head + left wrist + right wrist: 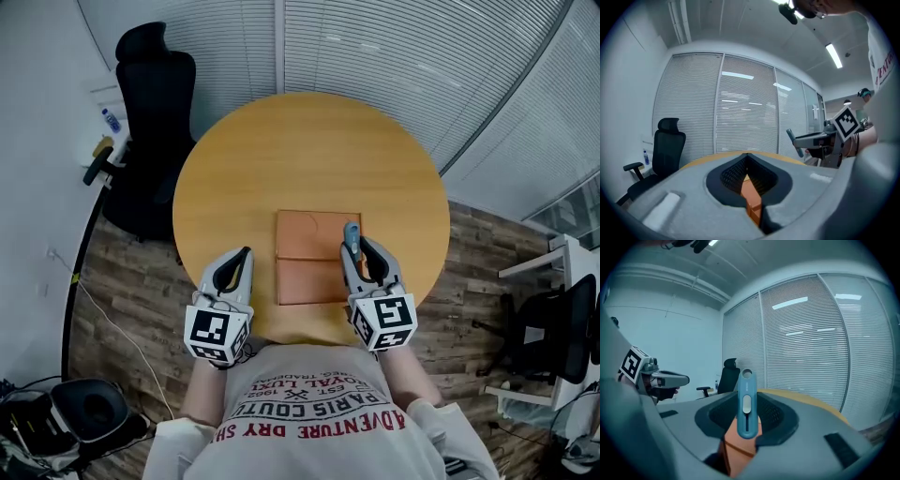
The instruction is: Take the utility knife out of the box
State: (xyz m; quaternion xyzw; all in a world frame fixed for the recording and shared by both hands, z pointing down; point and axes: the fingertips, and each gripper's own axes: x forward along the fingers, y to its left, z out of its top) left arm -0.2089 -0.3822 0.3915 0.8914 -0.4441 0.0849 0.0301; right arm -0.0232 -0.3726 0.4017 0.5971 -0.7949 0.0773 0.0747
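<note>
Left edge, head view: black office chair [155, 112] beside the round wooden table [309, 141]. Its base is cut off behind the table rim. The small items on the ledge next to it are too small to identify.

Left gripper [246, 255]: over the near left part of the table, just left of the box [309, 258] and not touching it. In its own view the jaw tips meet at the far end [747, 157] with nothing clamped. Only a sliver of orange box [753, 199] shows through the slot below the pads. Most of the table is hidden by the gripper body.

Centre: the box lies open and flat, in two orange panels. Can't make out any insert or contents from above.

Right gripper [360, 251]: over the box's right edge, covering that strip. Its jaws are clamped on the blue utility knife [352, 234], which sticks out past the fingertips. In the right gripper view the knife [746, 394] stands upright between the pads, slider and hanging hole facing the camera. The knife's lower end is buried between the jaws and no blade is visible. The box [736, 448] shows blurred below it. In the left gripper view the knife [793, 141] is held up in the air, clear of the tabletop.

Person's torso fills the bottom of the head view and both forearms are mostly hidden.
</note>
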